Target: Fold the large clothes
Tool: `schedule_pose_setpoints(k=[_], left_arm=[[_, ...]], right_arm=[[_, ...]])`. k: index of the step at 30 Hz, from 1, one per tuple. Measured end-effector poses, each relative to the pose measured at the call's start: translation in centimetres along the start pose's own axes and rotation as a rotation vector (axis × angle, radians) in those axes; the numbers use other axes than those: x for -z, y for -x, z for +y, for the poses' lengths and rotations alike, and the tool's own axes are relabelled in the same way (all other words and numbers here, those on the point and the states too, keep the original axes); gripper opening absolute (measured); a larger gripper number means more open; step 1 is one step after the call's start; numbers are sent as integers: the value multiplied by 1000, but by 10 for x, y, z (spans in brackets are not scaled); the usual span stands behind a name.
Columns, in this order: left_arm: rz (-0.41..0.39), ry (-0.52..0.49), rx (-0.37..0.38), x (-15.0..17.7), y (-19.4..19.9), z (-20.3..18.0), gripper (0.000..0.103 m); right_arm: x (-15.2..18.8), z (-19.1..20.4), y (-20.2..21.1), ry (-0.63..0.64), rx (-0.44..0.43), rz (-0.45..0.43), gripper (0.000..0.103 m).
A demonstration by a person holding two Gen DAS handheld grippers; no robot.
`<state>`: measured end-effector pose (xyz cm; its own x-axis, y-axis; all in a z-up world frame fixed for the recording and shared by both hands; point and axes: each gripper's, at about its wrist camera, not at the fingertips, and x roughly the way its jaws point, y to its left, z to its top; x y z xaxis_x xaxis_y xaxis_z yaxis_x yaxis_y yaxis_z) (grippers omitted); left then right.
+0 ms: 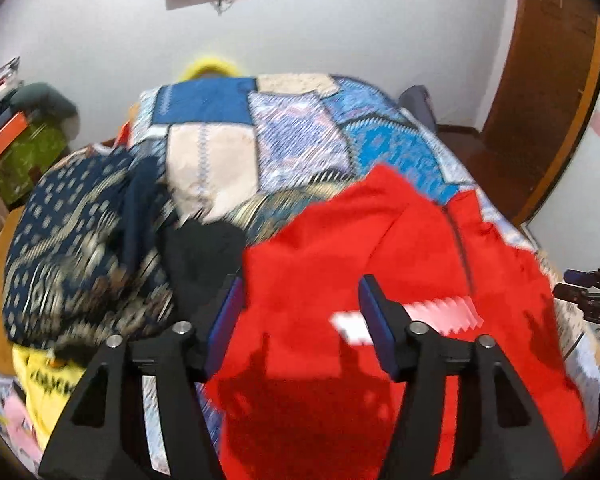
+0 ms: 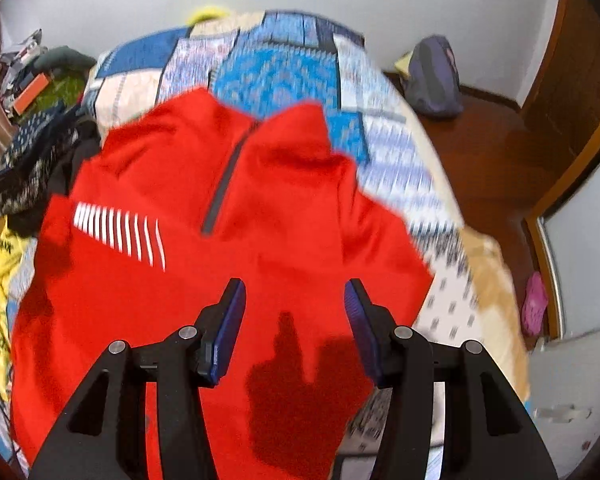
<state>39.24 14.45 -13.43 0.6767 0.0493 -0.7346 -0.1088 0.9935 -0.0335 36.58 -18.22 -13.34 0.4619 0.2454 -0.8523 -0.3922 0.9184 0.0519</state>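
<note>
A red zip-neck top point(image 1: 380, 240) with white chest stripes lies spread on the bed, collar pointing away from me. In the right wrist view the same red top point(image 2: 180, 160) fills the middle, its grey zip running down from the collar. My left gripper point(image 1: 300, 292) hovers over the top's left part, near the stripes. Its jaws are open and the blue pads point(image 1: 226, 320) hold nothing. My right gripper point(image 2: 294, 292) hangs over the top's lower right part, also open with nothing between its fingers. Both grippers cast shadows on the fabric below.
A blue patchwork bedspread point(image 1: 300, 132) covers the bed. At its left lie a navy patterned garment point(image 1: 80, 240), a black one point(image 1: 204, 256) and a yellow one point(image 1: 48, 380). A grey backpack point(image 2: 436, 76) sits on the wooden floor at the right, near a wooden door point(image 2: 572, 80).
</note>
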Motion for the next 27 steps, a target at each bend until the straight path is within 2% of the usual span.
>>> schedule_pose_setpoints(k=[4,11,18,22,26,27], left_arm=[[-25,-38,8,-32,-18,-16,71],[60,-95,75,-64,-76,-30,79],[190,-111,105,-64,-152,-35,79],[272,-93,52,-58,-197,-31,79],[257,-31,112,-60,-211,-19,83],[256,-17,125,-61,-214,-17,83]], right_arm=[[-20,-7,-6,-10,-8,-39,48],[-44,-26,-54,-38,-43,28,48],[-59,-53,-112,-124,-92,119,48],[-63,-62,-152,-157,-115,217,48],[-70,-58,-158,-151,-131,184,50],[-72,-57,-159,-152,-135,178,48]])
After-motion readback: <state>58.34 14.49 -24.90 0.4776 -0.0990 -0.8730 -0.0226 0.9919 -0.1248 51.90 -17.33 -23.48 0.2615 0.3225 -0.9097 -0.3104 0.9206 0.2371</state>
